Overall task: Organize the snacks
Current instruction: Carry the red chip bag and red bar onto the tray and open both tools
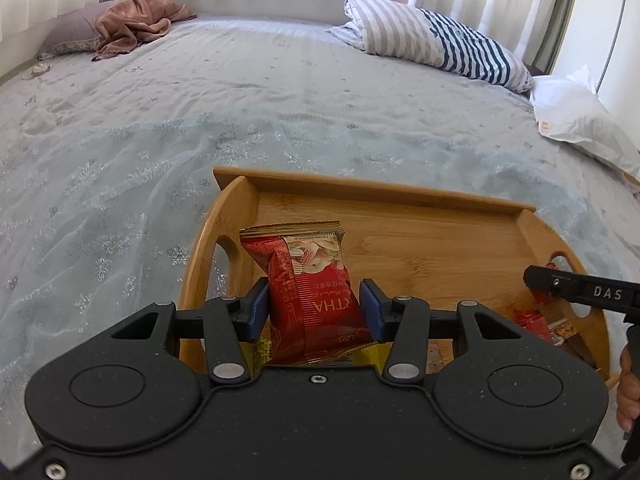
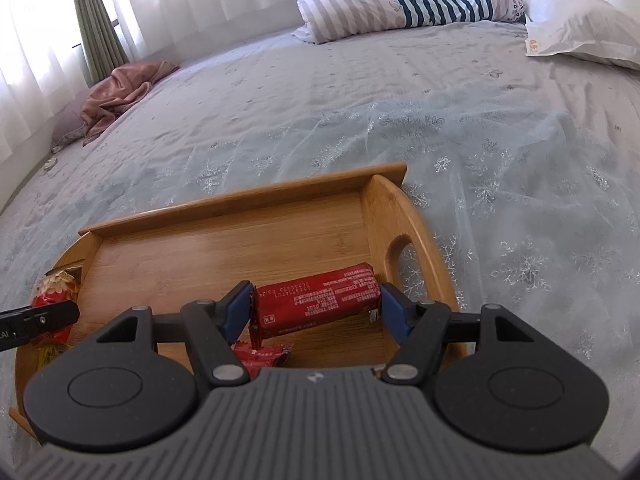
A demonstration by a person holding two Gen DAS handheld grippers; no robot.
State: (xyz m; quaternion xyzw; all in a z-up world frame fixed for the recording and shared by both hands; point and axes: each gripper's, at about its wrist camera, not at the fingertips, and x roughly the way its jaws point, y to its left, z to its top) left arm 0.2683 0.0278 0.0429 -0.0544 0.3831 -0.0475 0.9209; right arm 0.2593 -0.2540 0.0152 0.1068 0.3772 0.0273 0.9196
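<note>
My left hand-held gripper (image 1: 316, 304) is pinching a red nut snack packet (image 1: 316, 280) across its middle, upright, over the near left part of the bamboo tray (image 1: 400, 248) that sits on the bed (image 1: 280, 100). My right hand-held gripper (image 2: 316, 306) is pinching a long red snack bar (image 2: 316, 300) end to end, lying crosswise between the blue pads (image 2: 236, 308), over the near right part of the same tray, just beside the handle cut-out (image 2: 400, 256). More small wrappers lie below, among them a crumpled red wrapper (image 2: 260, 356) under the bar. The far half of the tray floor is bare, so I judge that is where tidy rows could go. To do this well, I would carry each snack forward low, keep the packet from sagging out of the pads, and set it flat and square to the far wall before letting go. The bar's end grip looks shaky; I would lower it level so it does not pivot. The bed is soft, so pressing on the tray could tip it.
</note>
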